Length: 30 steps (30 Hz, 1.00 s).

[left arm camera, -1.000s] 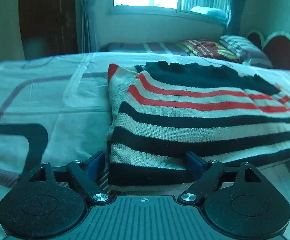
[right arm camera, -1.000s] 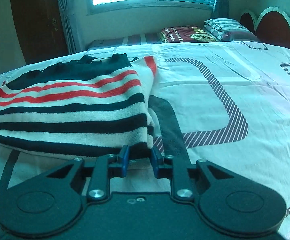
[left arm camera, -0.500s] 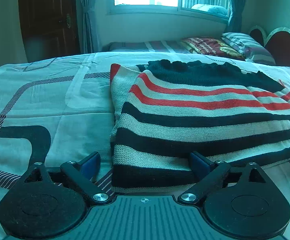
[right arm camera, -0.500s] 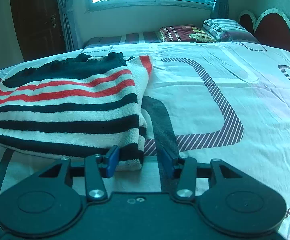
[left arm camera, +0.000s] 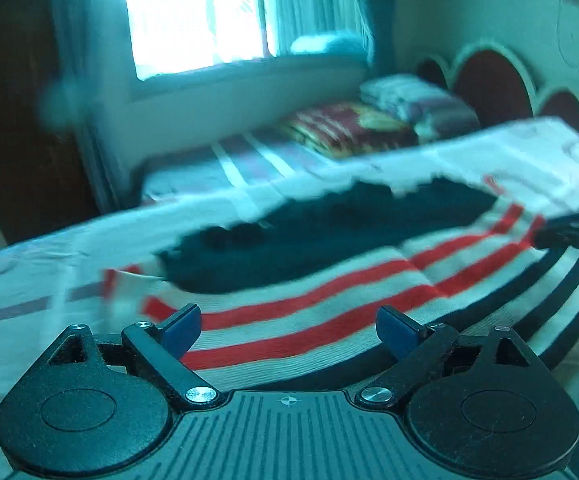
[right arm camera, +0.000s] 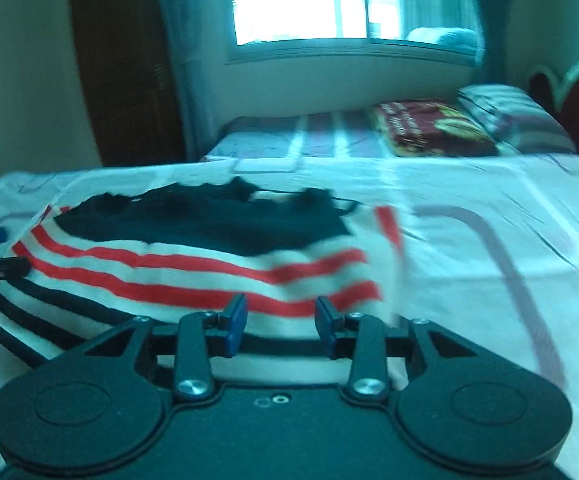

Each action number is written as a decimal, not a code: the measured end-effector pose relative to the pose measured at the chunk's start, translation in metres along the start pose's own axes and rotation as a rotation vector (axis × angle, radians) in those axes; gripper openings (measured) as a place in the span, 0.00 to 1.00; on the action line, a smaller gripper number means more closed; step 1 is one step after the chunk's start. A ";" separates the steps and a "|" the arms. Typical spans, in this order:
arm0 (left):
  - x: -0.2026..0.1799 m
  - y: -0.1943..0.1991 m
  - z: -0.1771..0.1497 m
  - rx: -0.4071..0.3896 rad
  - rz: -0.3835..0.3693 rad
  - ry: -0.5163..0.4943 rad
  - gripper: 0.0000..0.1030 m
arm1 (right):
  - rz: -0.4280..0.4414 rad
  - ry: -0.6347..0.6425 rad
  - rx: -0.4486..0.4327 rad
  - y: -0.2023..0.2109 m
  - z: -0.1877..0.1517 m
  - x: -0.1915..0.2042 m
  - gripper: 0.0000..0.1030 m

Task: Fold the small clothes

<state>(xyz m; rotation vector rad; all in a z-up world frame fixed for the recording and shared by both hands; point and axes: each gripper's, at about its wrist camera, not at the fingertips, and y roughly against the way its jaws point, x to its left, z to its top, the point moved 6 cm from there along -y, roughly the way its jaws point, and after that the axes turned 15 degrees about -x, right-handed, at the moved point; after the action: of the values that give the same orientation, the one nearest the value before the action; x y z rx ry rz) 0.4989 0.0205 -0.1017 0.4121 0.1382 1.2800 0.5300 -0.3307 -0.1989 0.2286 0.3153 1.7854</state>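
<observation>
The striped sweater point(left arm camera: 329, 280) lies flat on the bed point(right arm camera: 489, 208), already folded once, its black collar end farthest from both tongs. To do the next fold well, each pair should come down on a near corner of the doubled edge, pinch both layers together, then lift and carry evenly so the stripes stay lined up.

The left tongs point(left arm camera: 289, 330) stand spread wide, nothing between the blue pads, the red stripes just ahead of and below them. The right tongs point(right arm camera: 280, 322) are partly open and have just been narrowing; the sweater's right edge sits beyond the gap, not pinched. Each pair shows at the edge of the other's view, across the sweater.
</observation>
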 end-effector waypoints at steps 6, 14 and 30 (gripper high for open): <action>0.036 -0.009 -0.027 0.064 0.049 0.115 0.92 | -0.080 -0.057 0.058 -0.016 -0.014 -0.037 0.29; 0.039 0.047 -0.012 0.008 0.115 0.207 0.92 | -0.049 -0.004 -0.018 0.018 0.002 -0.019 0.41; 0.086 0.099 -0.115 -0.127 0.169 1.120 0.70 | 0.117 -0.215 -0.009 0.075 0.004 0.017 0.32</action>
<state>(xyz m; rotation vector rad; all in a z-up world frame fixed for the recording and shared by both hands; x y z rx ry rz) 0.3978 0.1496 -0.1596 -0.4550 0.9708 1.5530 0.4584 -0.3303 -0.1703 0.4371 0.1425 1.8572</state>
